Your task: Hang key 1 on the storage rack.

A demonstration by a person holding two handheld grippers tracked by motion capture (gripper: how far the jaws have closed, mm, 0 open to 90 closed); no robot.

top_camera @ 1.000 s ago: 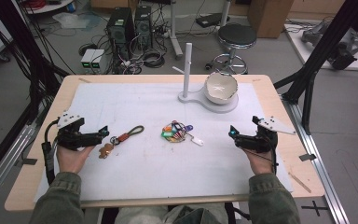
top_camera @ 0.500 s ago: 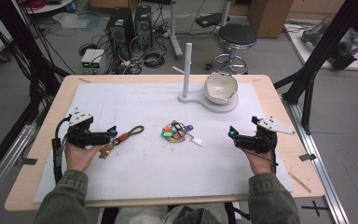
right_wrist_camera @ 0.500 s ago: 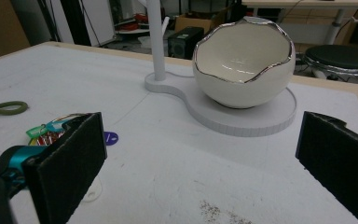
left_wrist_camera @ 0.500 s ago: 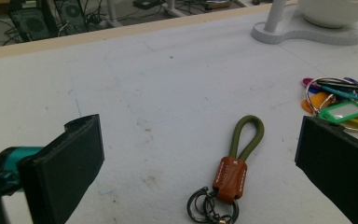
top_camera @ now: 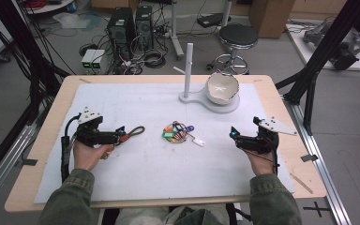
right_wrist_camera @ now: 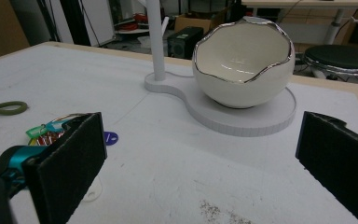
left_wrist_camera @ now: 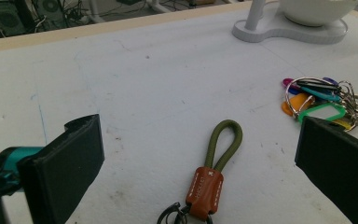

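From the high view, a person sits at the near edge of the desk [top_camera: 42, 154], which is covered by a white sheet [top_camera: 145, 168]. The left gripper [top_camera: 120, 134] lies low over the sheet near the left edge, its tips at the brown end of an olive loop keychain [top_camera: 133, 133]. The right gripper [top_camera: 233, 134] rests toward the right edge, pointing inward, with nothing between its jaws. A bunch of coloured key tags [top_camera: 177, 132] lies at the middle of the sheet, between the two grippers and well apart from the right one. Toward the far edge stands a white stand [top_camera: 190, 89] with an upright post, and an egg-shaped white bowl [top_camera: 222, 87] sits on its round base.

In the left gripper view, the left gripper [left_wrist_camera: 200, 172] has its jaws spread wide, one on each side of the olive loop keychain [left_wrist_camera: 216, 165], touching neither side of it. The keychain's brown leather tab lies between them, its green loop pointing away. The coloured key tags [left_wrist_camera: 319, 100] lie just beyond the right-hand jaw.

In the right gripper view, the right gripper [right_wrist_camera: 200, 172] is also spread wide over bare sheet. The bowl [right_wrist_camera: 243, 63], silver-rimmed, stands ahead on the stand [right_wrist_camera: 242, 119]; the key tags [right_wrist_camera: 46, 131] peek out behind the left-hand jaw.
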